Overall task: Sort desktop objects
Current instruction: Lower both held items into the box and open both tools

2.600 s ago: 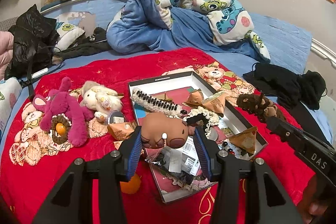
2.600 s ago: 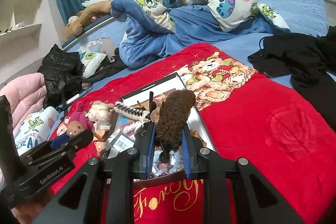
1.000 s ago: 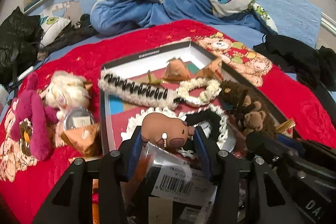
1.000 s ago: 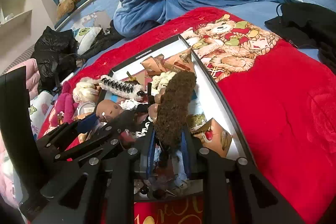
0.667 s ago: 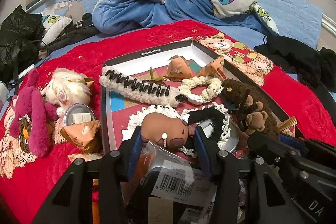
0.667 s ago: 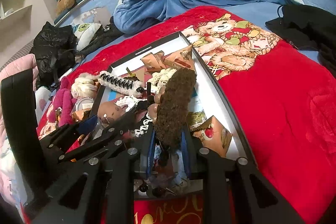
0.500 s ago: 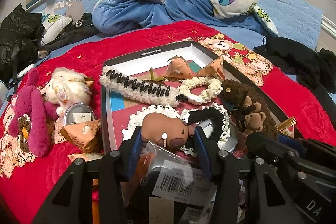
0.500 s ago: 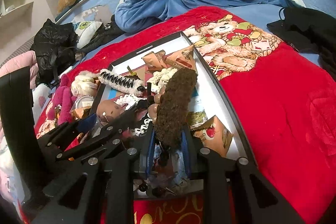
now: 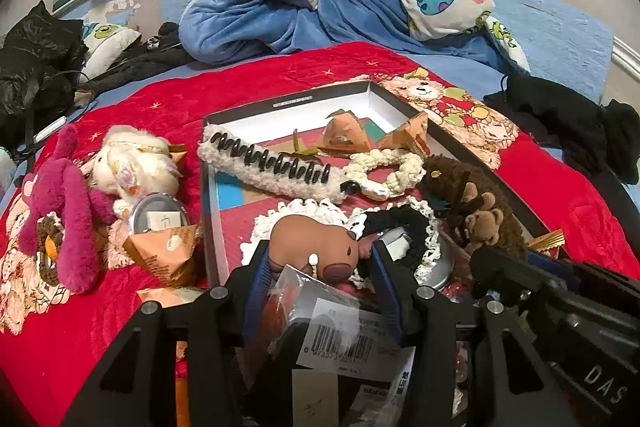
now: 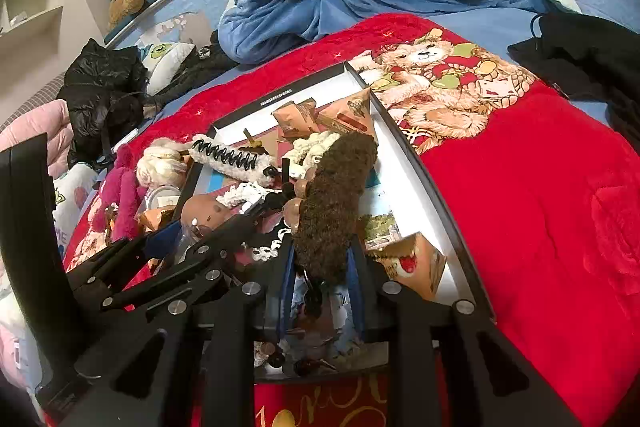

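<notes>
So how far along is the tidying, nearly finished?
Partway, I'd say. The black box already holds a fuzzy hair clip and snack packets. The left tool grips a brown capybara toy, the right tool a dark furry plush, both over the box. The pink plush and cream plush lie outside it.

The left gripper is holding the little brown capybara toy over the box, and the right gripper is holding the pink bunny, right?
Not quite. The right gripper holds a fuzzy dark brown plush, as the right wrist view shows. The pink plush lies on the red blanket outside the box. The left gripper does hold the brown capybara toy over the box.
</notes>
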The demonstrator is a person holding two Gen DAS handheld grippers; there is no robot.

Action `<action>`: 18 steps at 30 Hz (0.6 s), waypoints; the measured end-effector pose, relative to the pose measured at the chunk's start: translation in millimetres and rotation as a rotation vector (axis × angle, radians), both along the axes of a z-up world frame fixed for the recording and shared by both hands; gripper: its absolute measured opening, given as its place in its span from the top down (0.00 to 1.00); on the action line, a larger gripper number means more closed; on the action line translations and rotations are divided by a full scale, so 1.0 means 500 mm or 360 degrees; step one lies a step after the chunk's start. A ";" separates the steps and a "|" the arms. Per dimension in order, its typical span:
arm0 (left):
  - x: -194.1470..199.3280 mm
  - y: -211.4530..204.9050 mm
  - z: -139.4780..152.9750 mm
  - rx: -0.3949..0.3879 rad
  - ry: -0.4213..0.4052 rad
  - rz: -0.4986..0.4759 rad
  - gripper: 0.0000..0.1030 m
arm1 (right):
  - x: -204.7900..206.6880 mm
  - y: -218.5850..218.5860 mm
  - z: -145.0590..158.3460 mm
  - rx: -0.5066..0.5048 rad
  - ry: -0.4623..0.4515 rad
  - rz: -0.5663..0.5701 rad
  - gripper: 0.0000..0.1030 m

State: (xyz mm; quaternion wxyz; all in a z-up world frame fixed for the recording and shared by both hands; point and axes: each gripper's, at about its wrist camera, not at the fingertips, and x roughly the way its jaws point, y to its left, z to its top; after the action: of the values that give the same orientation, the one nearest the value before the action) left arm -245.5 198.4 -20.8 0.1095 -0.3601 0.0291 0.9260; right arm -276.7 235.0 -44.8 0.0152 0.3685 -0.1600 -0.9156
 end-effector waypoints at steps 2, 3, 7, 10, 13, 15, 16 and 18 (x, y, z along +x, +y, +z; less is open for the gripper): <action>0.003 -0.002 0.003 -0.0008 0.0003 -0.0009 0.51 | 0.001 0.000 0.004 -0.0007 0.0009 -0.0006 0.76; 0.004 -0.003 0.004 -0.0010 0.0004 -0.0009 0.51 | 0.001 0.000 0.005 -0.0013 0.0014 -0.0004 0.74; 0.008 0.003 0.005 -0.0058 0.0010 -0.0051 0.34 | 0.003 -0.001 0.008 -0.0016 0.0020 -0.0011 0.71; 0.016 0.004 0.011 -0.0023 0.0026 -0.0090 0.11 | 0.007 0.000 0.017 -0.0060 0.0057 0.0002 0.52; 0.024 0.003 0.021 -0.0015 0.0087 -0.0084 0.01 | 0.012 -0.004 0.029 -0.0073 0.0093 0.0017 0.44; 0.025 0.001 0.025 -0.0009 0.0109 -0.0084 0.00 | 0.013 -0.008 0.033 -0.0054 0.0098 0.0017 0.39; 0.026 -0.002 0.027 0.0003 0.0122 -0.0087 0.00 | 0.013 -0.008 0.034 -0.0060 0.0105 0.0015 0.37; 0.024 -0.007 0.030 0.0022 0.0132 -0.0075 0.00 | 0.015 -0.005 0.037 -0.0083 0.0113 0.0007 0.34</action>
State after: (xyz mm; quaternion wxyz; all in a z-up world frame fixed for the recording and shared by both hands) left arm -233.3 195.1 -5.6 0.1324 -0.3200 0.0357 0.9375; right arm -269.1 232.5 -26.1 0.0324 0.3356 -0.1823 -0.9236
